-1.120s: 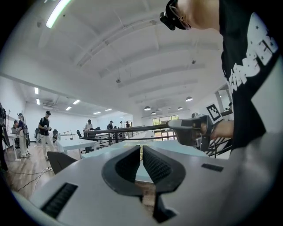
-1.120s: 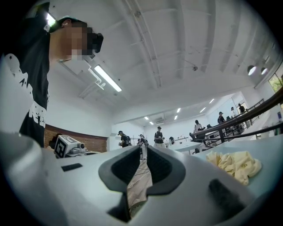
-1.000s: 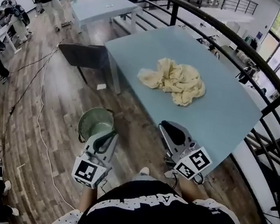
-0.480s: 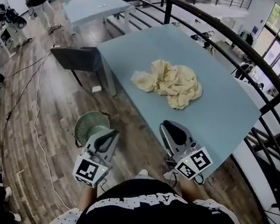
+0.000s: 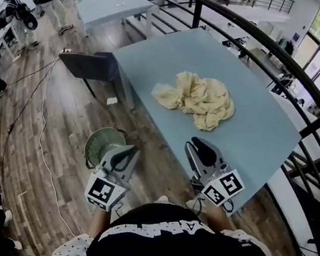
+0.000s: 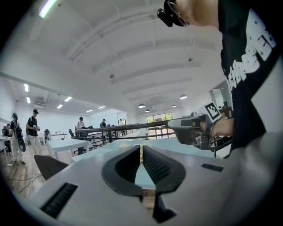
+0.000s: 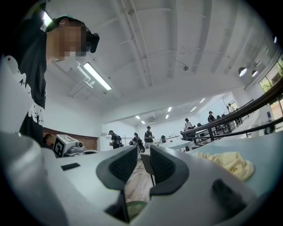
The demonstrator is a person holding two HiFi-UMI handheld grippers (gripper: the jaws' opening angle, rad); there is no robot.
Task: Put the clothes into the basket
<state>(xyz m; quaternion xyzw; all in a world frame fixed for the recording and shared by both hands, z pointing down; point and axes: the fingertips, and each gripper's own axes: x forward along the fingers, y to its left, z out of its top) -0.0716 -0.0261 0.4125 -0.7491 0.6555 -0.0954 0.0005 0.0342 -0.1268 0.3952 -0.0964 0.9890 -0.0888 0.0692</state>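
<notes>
While held short of the cream clothes (image 5: 197, 99) heaped in the middle of the table (image 5: 254, 139), gripping nothing: left gripper (image 5: 120, 159) shut tight, near the green basket (image 5: 100, 142) on the floor (image 5: 46, 160); right gripper (image 5: 204, 154) just been opening to a narrow gap, empty between. Risk at that width: pinching a single fold, then trailing or dropping cloth beside the basket. Could also knock the table edge on the reach.
</notes>
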